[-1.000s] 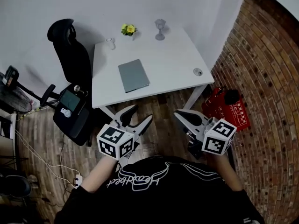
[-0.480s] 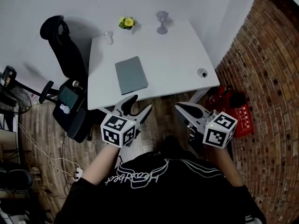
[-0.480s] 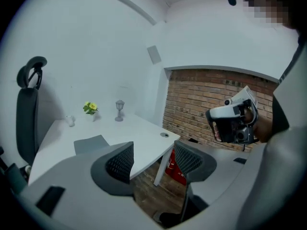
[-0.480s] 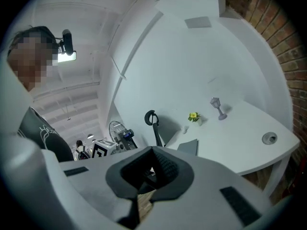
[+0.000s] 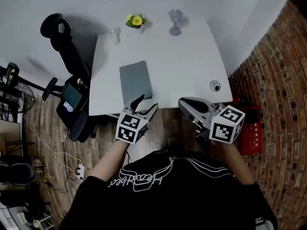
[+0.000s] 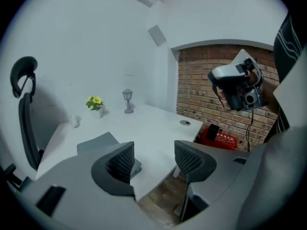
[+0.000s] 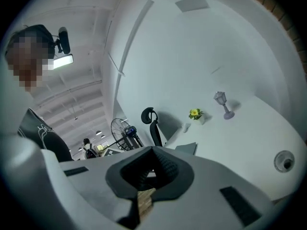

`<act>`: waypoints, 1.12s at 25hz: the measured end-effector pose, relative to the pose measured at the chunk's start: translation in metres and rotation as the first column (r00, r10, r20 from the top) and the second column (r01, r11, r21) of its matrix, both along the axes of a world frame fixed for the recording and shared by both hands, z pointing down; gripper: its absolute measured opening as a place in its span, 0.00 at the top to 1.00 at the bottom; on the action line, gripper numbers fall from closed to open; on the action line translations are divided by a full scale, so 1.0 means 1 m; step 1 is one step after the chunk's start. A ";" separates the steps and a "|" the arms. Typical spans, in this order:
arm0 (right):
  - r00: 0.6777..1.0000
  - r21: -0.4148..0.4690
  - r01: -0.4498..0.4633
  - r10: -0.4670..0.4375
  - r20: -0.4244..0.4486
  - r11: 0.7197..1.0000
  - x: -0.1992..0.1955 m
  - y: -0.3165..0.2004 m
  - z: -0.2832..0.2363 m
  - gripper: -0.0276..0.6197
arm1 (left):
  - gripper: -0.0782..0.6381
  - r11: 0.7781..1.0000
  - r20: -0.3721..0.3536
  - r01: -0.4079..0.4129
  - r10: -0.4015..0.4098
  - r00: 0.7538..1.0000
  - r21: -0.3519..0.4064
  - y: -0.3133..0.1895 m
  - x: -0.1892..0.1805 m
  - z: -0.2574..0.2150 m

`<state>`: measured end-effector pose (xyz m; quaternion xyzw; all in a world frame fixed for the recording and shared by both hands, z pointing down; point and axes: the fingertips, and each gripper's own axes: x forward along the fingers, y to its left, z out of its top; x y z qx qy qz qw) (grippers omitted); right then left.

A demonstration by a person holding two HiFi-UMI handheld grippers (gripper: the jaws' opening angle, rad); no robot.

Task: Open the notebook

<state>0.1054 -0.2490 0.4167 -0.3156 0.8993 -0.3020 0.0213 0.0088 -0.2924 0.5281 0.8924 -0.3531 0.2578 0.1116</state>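
Observation:
A closed grey notebook (image 5: 135,82) lies flat on the white table (image 5: 192,66), left of the middle and close to the near edge. My left gripper (image 5: 147,103) hovers at that near edge just short of the notebook, open, with nothing between its jaws. In the left gripper view the notebook (image 6: 96,142) shows behind the left jaw, and the left gripper (image 6: 156,159) points over the table's edge. My right gripper (image 5: 181,102) is shut and empty, held off the table's near edge to the right. From the right gripper (image 7: 153,152) the notebook (image 7: 187,148) peeks out just beyond the jaws.
At the table's far edge stand a small yellow flower pot (image 5: 135,21), a grey goblet-shaped ornament (image 5: 175,22) and a small white object (image 5: 114,34). A cable hole (image 5: 215,86) is at the right. A black office chair (image 5: 67,42) stands left; a brick wall (image 5: 278,80) rises right.
The person has stepped closer to the table. Both grippers have moved forward to its near edge, the left one up to the notebook. The notebook has not moved.

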 end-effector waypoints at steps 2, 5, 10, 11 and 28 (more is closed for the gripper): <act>1.000 0.004 0.023 -0.023 -0.001 1.000 0.001 -0.011 0.002 0.96 | 0.51 1.000 0.031 0.010 -0.011 0.999 0.008 -0.010 0.002 0.008; 0.999 0.002 0.047 -0.047 0.002 0.999 0.008 -0.025 0.008 0.96 | 0.51 0.999 0.071 0.032 -0.032 0.997 0.004 -0.024 0.002 0.024; 0.998 -0.040 0.069 -0.069 0.001 0.997 0.022 -0.046 0.026 0.96 | 0.51 0.997 0.132 0.082 -0.079 0.988 -0.017 -0.041 -0.002 0.056; 0.997 -0.043 0.076 -0.076 0.001 0.996 0.024 -0.049 0.028 0.96 | 0.51 0.996 0.139 0.088 -0.084 0.987 -0.021 -0.044 -0.001 0.061; 0.996 -0.085 0.085 -0.088 -0.029 0.993 0.040 -0.078 0.048 0.96 | 0.52 0.995 0.300 0.099 -0.099 0.949 0.013 -0.065 -0.003 0.099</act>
